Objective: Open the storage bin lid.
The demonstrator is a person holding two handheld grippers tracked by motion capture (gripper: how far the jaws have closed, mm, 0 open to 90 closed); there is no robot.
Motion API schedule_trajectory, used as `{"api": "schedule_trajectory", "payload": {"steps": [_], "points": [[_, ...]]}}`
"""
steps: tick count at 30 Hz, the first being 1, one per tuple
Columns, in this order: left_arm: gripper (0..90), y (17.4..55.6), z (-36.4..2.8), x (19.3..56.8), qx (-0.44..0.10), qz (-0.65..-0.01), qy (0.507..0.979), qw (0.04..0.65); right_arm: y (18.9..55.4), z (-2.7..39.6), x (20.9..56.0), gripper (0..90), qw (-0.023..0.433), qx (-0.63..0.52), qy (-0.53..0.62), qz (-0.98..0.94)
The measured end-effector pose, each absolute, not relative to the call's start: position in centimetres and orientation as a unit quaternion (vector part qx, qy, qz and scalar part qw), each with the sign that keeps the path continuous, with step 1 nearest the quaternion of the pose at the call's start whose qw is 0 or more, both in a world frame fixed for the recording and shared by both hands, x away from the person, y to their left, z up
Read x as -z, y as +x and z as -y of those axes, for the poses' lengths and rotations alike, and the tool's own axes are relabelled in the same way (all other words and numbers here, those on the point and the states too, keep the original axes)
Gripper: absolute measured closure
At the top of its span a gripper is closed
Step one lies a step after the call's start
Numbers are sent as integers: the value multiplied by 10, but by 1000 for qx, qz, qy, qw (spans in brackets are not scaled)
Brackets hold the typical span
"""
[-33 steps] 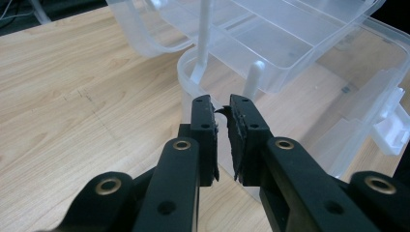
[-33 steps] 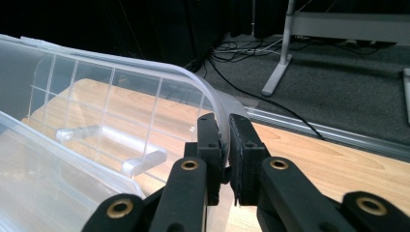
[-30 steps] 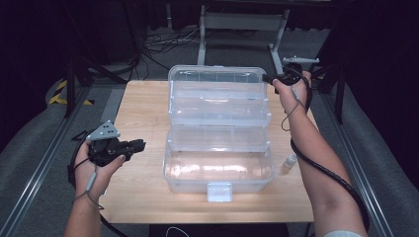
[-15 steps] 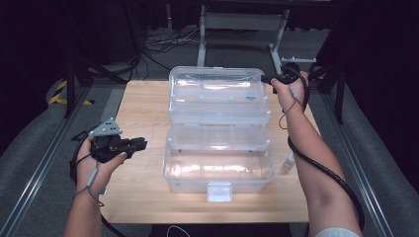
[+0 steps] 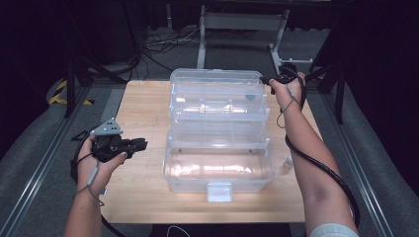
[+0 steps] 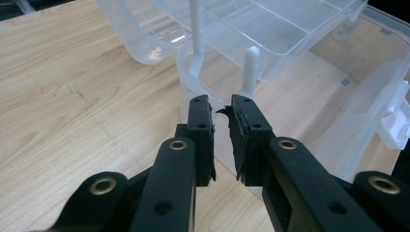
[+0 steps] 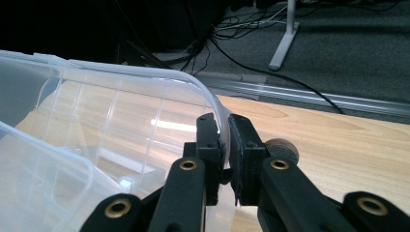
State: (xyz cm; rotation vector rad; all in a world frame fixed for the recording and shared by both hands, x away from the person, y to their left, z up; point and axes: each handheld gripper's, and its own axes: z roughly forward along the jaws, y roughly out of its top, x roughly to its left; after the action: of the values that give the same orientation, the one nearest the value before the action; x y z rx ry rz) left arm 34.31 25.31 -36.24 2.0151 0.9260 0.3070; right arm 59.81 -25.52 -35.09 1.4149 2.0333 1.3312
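Note:
A clear plastic tiered box (image 5: 217, 168) stands open on the wooden table (image 5: 143, 98), its trays stepped back and its lid (image 5: 217, 79) farthest away. My right gripper (image 5: 265, 80) is at the lid's far right corner. In the right gripper view its jaws (image 7: 225, 126) are shut on the lid's curved rim (image 7: 145, 72). My left gripper (image 5: 143, 144) hovers to the left of the box and points at its side. In the left gripper view the jaws (image 6: 220, 108) stand a narrow gap apart with nothing between them, close to the clear trays (image 6: 290, 29).
A white latch (image 5: 220, 191) sticks out at the box's front edge. A small pale object (image 5: 288, 163) lies on the table right of the box. Metal rails run along both sides of the table, and cables and a stand's legs lie beyond the far edge.
My right gripper has shifted slightly left and down at the lid's corner. The left hand has stayed about where it was.

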Motion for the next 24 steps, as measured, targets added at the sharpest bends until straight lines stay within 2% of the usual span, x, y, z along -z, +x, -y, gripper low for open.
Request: {"api": "schedule_trajectory", "payload": {"steps": [24], "points": [[782,327,-263,367,-126,-384,809,428,615,253,371,836,138,-446,520,-715]]}}
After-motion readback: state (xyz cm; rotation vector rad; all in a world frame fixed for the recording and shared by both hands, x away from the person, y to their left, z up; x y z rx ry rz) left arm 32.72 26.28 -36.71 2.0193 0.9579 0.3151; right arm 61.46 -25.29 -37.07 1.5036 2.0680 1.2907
